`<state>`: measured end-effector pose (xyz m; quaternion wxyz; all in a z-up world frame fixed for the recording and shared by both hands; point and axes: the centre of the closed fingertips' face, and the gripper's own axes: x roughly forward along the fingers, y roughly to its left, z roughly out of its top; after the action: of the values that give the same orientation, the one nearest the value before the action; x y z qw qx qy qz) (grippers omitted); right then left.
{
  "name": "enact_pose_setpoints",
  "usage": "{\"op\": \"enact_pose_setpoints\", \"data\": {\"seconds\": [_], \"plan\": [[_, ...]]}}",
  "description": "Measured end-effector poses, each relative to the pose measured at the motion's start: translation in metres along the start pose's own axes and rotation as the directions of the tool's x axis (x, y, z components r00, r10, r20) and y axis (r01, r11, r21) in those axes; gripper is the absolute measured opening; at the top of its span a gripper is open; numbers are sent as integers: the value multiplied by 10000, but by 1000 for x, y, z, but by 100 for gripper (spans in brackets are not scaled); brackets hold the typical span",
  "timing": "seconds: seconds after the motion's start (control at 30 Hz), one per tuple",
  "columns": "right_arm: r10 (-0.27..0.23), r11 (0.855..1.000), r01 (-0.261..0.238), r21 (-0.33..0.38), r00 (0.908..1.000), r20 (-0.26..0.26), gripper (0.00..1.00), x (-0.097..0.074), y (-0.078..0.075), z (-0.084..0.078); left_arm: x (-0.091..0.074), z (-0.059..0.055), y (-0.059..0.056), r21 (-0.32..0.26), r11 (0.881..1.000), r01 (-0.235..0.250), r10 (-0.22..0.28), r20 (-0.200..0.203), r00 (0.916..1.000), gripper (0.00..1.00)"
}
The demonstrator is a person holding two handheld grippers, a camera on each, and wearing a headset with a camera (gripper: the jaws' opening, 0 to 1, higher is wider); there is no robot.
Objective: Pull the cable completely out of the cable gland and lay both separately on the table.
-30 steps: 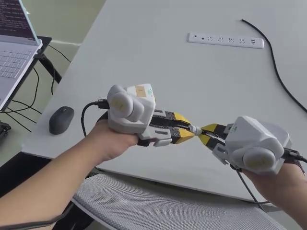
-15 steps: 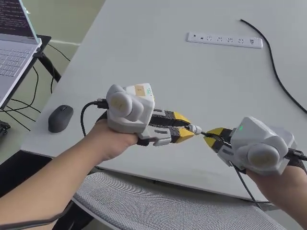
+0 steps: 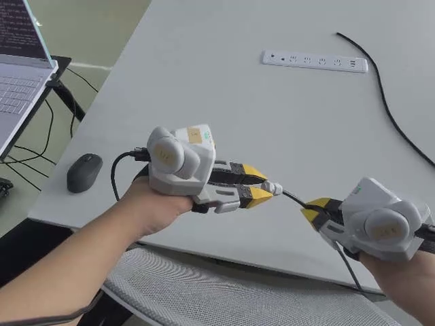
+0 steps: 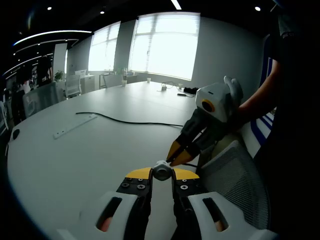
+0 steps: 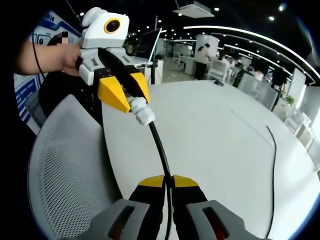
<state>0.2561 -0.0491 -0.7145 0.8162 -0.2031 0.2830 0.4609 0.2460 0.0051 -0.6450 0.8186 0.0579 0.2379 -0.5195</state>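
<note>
A small white cable gland (image 3: 273,187) is pinched between the yellow tips of my left gripper (image 3: 267,188), which is shut on it; its round end (image 4: 162,171) faces that gripper's camera. A thin black cable (image 3: 293,198) runs from the gland to my right gripper (image 3: 314,209), shut on it a short way off. From the right gripper view the cable (image 5: 161,151) leaves the gland (image 5: 142,112) and passes between my shut jaws (image 5: 168,181). Both grippers hover over the table's near edge.
On the grey table (image 3: 224,102) lies a white power strip (image 3: 314,61) with a black cord (image 3: 391,102) running to the right. A dark mouse (image 3: 85,172) sits at the left edge, a laptop (image 3: 17,68) beyond it. A mesh chair (image 3: 204,288) is below.
My right gripper has drawn away to the right and down with the cable, so more black cable shows between it and the gland. The left gripper has held roughly still.
</note>
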Motion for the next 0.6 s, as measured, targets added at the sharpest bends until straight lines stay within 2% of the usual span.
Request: {"op": "enact_pose_setpoints", "data": {"seconds": [0.37,0.6], "plan": [[-268,9996,269,68,9996,-102,0,-5,-7,0,0,-4,-2,17,10000,94,-94,-78,9999,15],[-362,9990,366,259,9992,-169,0,-3,-11,5,-2,-12,3,-59,9999,147,-147,-99,9998,15]]}}
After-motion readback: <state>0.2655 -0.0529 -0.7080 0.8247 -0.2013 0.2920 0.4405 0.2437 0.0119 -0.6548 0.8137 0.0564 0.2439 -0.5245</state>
